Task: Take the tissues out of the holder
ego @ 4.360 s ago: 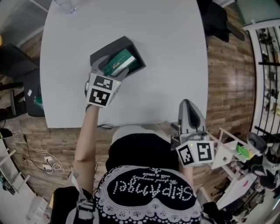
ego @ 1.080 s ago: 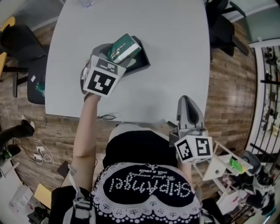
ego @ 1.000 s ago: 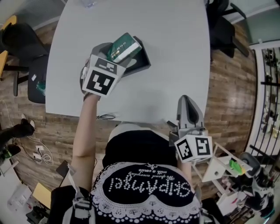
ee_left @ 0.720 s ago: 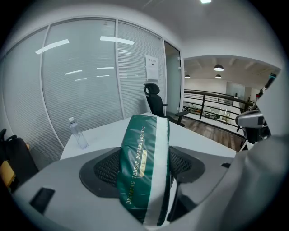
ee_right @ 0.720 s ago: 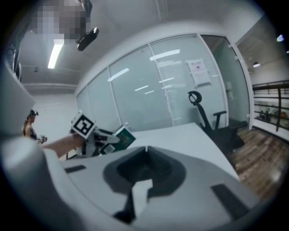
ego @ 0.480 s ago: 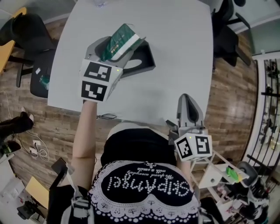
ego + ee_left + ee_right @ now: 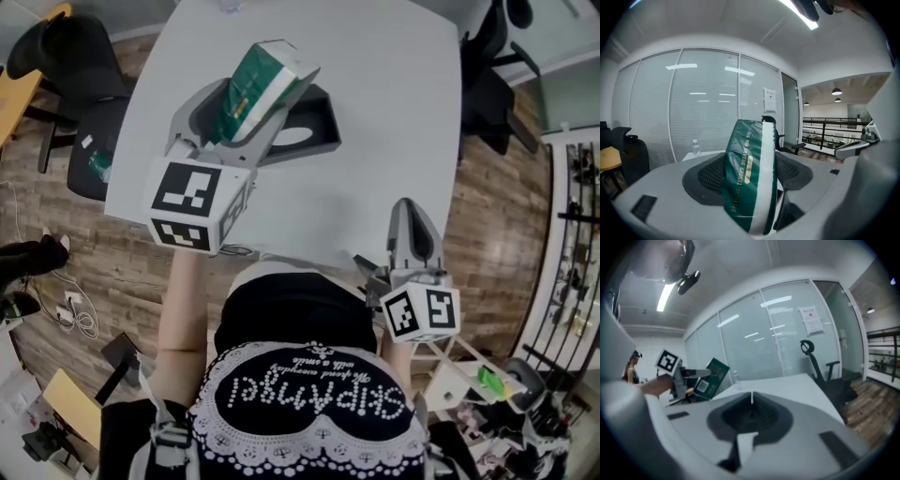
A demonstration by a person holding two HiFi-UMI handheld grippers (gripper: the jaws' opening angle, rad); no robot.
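What the left gripper (image 7: 236, 117) holds: green tissue pack (image 7: 749, 178), clamped between both jaws, its lower end hidden.
Holder (image 7: 317, 131): dark, on the table (image 7: 384, 103), left part covered by the gripper; pack held above it.
Right gripper (image 7: 411, 216): jaws together, nothing between them.

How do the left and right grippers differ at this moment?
The left gripper is shut on the tissue pack, while the right gripper is shut on nothing. The left gripper is held up above the holder on the table, while the right gripper stays low by the table's near edge, close to the person's body. Both are grey and each carries a marker cube.
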